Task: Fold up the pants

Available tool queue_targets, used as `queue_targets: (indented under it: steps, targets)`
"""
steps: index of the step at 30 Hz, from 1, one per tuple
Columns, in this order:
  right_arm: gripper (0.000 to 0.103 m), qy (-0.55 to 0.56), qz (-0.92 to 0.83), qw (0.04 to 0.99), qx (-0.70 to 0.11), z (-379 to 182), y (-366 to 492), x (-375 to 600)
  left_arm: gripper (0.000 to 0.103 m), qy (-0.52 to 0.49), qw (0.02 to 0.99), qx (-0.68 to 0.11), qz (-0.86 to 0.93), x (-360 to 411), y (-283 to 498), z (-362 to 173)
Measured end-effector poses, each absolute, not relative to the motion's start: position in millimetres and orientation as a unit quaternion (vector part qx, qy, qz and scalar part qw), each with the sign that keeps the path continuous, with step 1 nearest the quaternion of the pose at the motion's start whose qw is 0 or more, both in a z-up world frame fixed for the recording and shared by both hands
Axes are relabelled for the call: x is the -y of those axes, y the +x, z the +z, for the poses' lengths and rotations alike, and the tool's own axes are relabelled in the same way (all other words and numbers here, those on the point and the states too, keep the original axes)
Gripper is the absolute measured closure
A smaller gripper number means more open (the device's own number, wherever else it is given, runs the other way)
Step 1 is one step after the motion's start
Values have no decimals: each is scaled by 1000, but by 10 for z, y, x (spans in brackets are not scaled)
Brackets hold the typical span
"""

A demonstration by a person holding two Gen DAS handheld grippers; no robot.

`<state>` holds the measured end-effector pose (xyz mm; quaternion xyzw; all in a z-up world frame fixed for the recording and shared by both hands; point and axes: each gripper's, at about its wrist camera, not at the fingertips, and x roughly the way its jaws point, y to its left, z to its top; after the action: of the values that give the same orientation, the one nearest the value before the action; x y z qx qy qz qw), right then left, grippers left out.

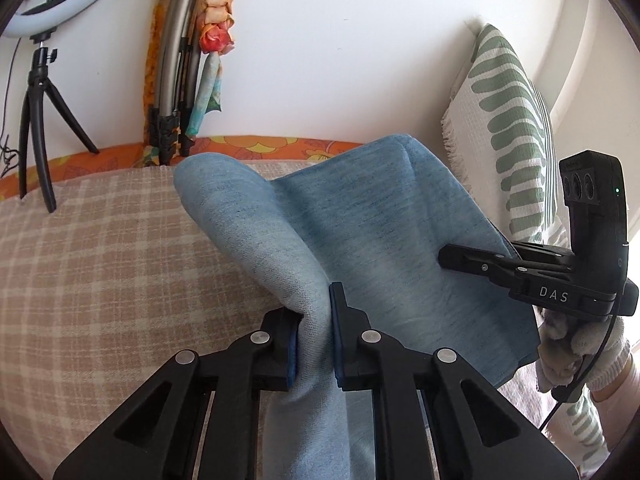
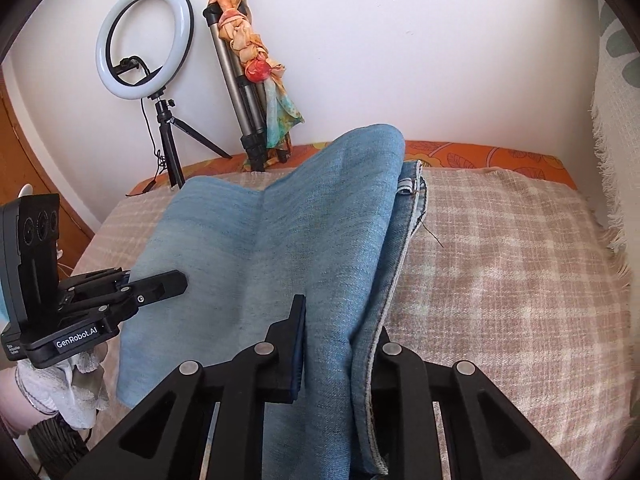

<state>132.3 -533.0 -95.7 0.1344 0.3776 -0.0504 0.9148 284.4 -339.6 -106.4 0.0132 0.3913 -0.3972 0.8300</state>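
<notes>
Above the checked blanket [image 2: 500,260] we hold the pants [image 2: 280,232] lifted, left gripper [image 1: 312,344] and right gripper [image 2: 340,352] each clamped on a near-edge corner, their length running away toward the wall.

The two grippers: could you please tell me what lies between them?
Lifted blue pants span the gap from the left gripper to the right gripper, each shut on an edge; the right wrist view shows this.

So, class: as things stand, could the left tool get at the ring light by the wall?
Probably not yet. The left tool is shut on the blue pants, so it is occupied. The ring light stands farther back on its tripod, beyond the checked blanket.
</notes>
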Motion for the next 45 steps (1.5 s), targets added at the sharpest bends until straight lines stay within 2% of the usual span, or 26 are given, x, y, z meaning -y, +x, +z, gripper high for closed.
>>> queue_targets:
  steps: [12,27,36,45]
  targets:
    - [88,113,-72,929,-344,-592,1260,5417,92,23,831,-361,-422,3706,2943,-729]
    - [88,60,-130,937,-318,-203,1725,6043,93,28,836,-332,-437,4503,3466,-514]
    - [88,52,-140,933,-328,-413,2209,6435,93,26,837,-350,-421,4864,3887,-721]
    - [88,57,-167,913,-368,-882,2529,6796,93,33,842,-376,-385,4958,4201,-1102]
